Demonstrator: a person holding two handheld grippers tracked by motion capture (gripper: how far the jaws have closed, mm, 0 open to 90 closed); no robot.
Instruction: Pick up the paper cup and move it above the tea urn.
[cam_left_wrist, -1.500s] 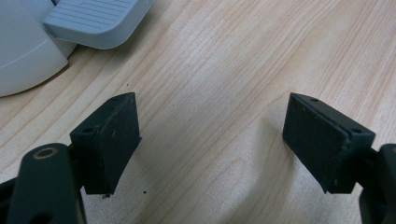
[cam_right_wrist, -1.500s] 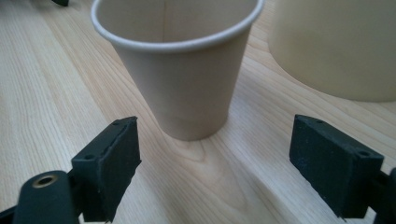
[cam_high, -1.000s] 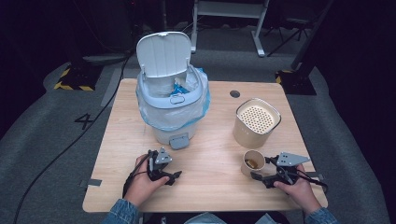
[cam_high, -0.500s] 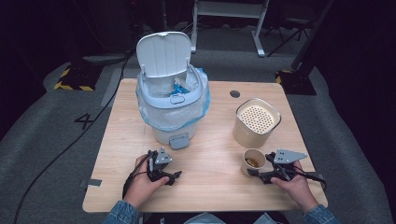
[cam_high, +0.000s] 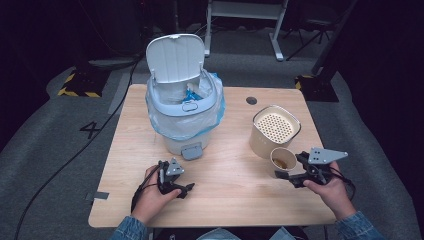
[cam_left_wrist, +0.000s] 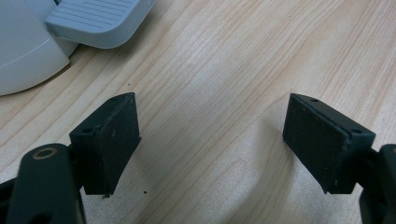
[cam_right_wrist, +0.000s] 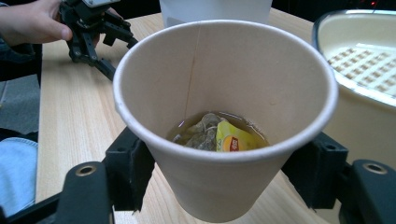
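From the high view, a tan paper cup (cam_high: 283, 159) with a bit of brown liquid is seen standing on the light wooden surface (cam_high: 230, 195), just in front of a cream canister with a perforated top (cam_high: 275, 131). The right claw (cam_high: 287, 167) is held at the cup's near side by the person's right hand (cam_high: 332, 192), with its jaws reaching to either side of the cup's base. Over on the left, the left claw (cam_high: 186, 189) is parked low over bare wood, held by the left hand (cam_high: 150, 197), near the pedal of a white lidded bin lined with a clear bag (cam_high: 184, 107), whose lid is flipped up.

In the left gripper view, the left claw (cam_left_wrist: 210, 140) is spread wide open with nothing between the pads, just wood grain, and the bin's grey pedal (cam_left_wrist: 95, 21) is caught at the top corner.

In the right gripper view, the cup (cam_right_wrist: 224, 116) is straddled by the right claw (cam_right_wrist: 224, 179). Both pads sit right at the cup wall, but whether it's actually being squeezed can't be told. A soggy teabag with a yellow tag (cam_right_wrist: 219, 135) is seen lying in the liquid at the bottom.
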